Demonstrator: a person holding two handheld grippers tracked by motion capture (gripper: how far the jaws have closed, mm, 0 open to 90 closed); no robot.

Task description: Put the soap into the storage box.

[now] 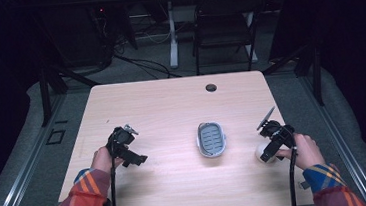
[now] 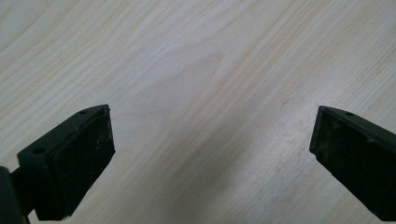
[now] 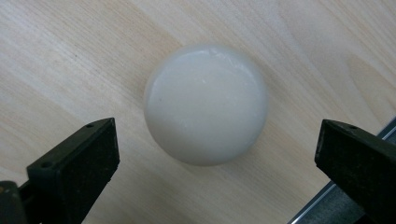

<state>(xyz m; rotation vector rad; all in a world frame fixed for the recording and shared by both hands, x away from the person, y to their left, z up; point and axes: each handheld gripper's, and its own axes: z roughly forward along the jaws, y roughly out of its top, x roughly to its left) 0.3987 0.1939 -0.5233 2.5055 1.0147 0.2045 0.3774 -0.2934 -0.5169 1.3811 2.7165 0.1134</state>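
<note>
A round white soap bar (image 3: 206, 103) lies on the wooden table (image 1: 171, 109) near its right edge. My right gripper (image 3: 215, 154) hovers just above it, open, with the bar lying ahead of the wide gap between the jaws. From above, the bar (image 1: 263, 152) peeks out from under that gripper (image 1: 270, 150). A grey oval soap dish (image 1: 210, 138) with a slotted insert sits in the middle of the table. My left gripper (image 1: 135, 160) hangs over bare wood at the left, open (image 2: 210, 144) with nothing between its jaws.
A round cable hole (image 1: 211, 87) sits near the table's far edge. Behind the table stand a black chair (image 1: 224, 24) and a white desk leg (image 1: 172, 33). The table's right edge (image 3: 327, 196) runs close beside my right gripper.
</note>
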